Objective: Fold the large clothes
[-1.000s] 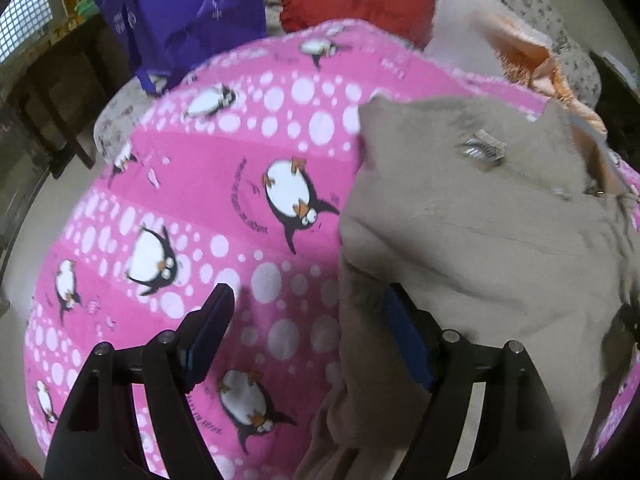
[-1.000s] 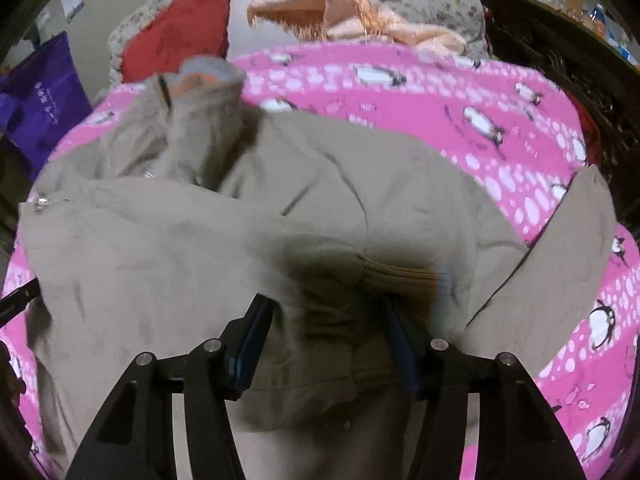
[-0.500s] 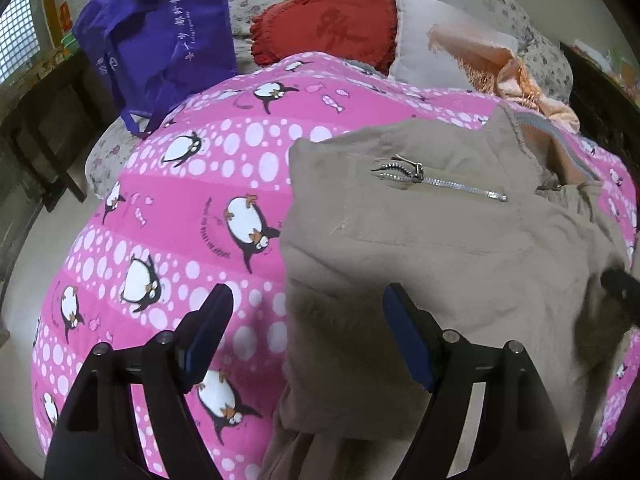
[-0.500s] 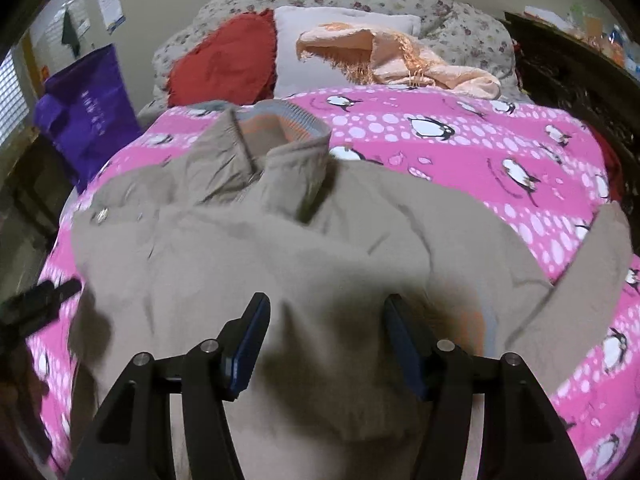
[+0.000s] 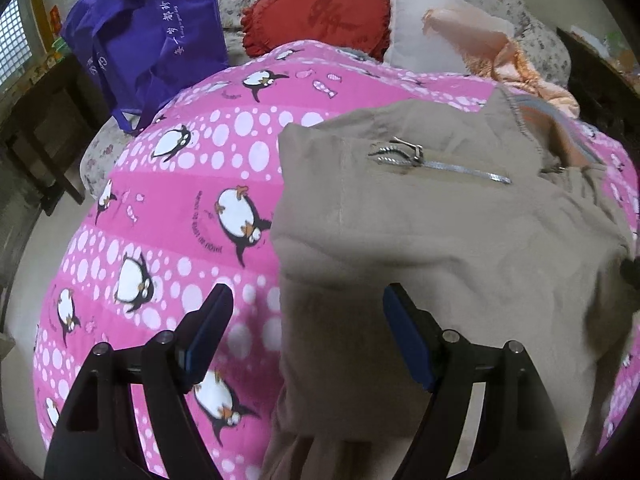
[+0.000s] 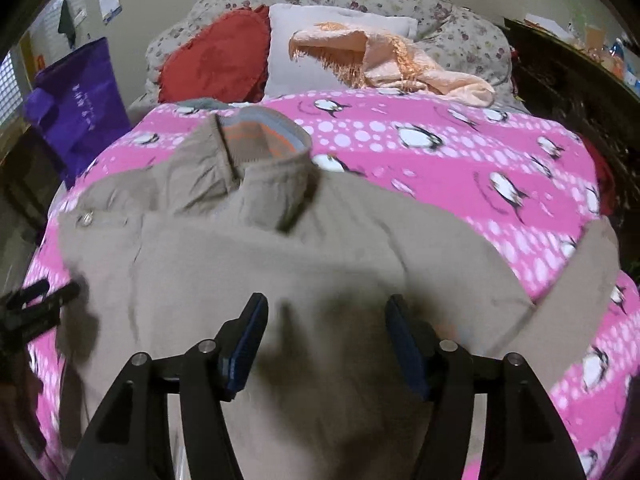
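Left gripper (image 5: 308, 312): jaws stand wide apart and empty above the bed, the near left edge of the jacket under the gap, nothing pressed by either pad.
Right gripper (image 6: 326, 322): jaws opening, hanging over the middle of the jacket, no cloth caught between them.
Jacket (image 6: 280, 272): a large tan garment spread flat on the bed, directly beneath and beyond the right jaws; in the left view it fills the space from the gap rightward.
Zip (image 5: 440, 164): silver, on a chest pocket, beyond the left jaws and a little right of them.
Collar (image 6: 260, 136): grey and orange inside, lying open at the far end of the jacket, beyond the right jaws.
Blanket (image 5: 168, 208): pink, with penguins and white dots, under the jacket; bare to the left of the left jaws.
Red cushion (image 6: 216, 64): far beyond the jaws, at the head of the bed.
Peach cloth (image 6: 384, 60): just right of the cushion, draped on a pale pillow (image 6: 292, 64).
Purple bag (image 5: 148, 36): far left, off the bed's edge.
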A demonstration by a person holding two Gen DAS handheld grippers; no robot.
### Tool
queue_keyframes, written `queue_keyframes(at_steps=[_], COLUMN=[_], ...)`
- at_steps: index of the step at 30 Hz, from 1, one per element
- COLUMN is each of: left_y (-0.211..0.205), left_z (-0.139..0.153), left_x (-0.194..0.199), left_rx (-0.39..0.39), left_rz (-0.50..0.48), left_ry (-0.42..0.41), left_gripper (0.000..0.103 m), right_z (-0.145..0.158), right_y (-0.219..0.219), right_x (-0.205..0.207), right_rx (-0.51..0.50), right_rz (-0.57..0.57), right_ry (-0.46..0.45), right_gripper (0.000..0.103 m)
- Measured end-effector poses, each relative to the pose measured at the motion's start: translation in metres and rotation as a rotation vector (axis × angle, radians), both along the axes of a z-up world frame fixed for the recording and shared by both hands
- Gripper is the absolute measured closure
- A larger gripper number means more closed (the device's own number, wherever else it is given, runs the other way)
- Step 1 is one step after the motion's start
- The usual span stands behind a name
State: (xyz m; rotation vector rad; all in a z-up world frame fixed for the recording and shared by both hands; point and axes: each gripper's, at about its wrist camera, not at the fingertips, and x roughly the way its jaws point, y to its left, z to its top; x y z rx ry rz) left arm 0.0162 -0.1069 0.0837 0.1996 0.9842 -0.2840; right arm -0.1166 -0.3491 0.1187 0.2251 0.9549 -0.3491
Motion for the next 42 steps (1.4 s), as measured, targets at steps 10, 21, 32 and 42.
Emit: queue_keyframes(at_steps=[10,21,32,42], left_y=[0.004,-0.008,-0.023,-0.024], left_z=[-0.033,0.014,0.000,-0.002], left_x=[-0.022,-0.048,-0.057,-0.053], left_rx=[0.030,-0.034,-0.015,0.008], left_rz=[0.021,-0.062,-0.093,-0.070], left_ry=[0.091,-0.004,0.036,0.033], left_gripper=[0.025,0.025,0.025,0.025], right_z=[-0.042,0.001,-0.008,-0.036], right_y=[-0.003,-0.072,-0.266,-0.318], right_x=[-0.015,-0.087,-0.150,-0.149], right_rx=[0.037,0.075,0.229,0.309], right_rz=[-0.039,-0.210,-0.688,-0.766], right_ry=[0.095,-0.031,-0.111,-0.138], right_gripper=[0.037,0.029,0.029,0.032])
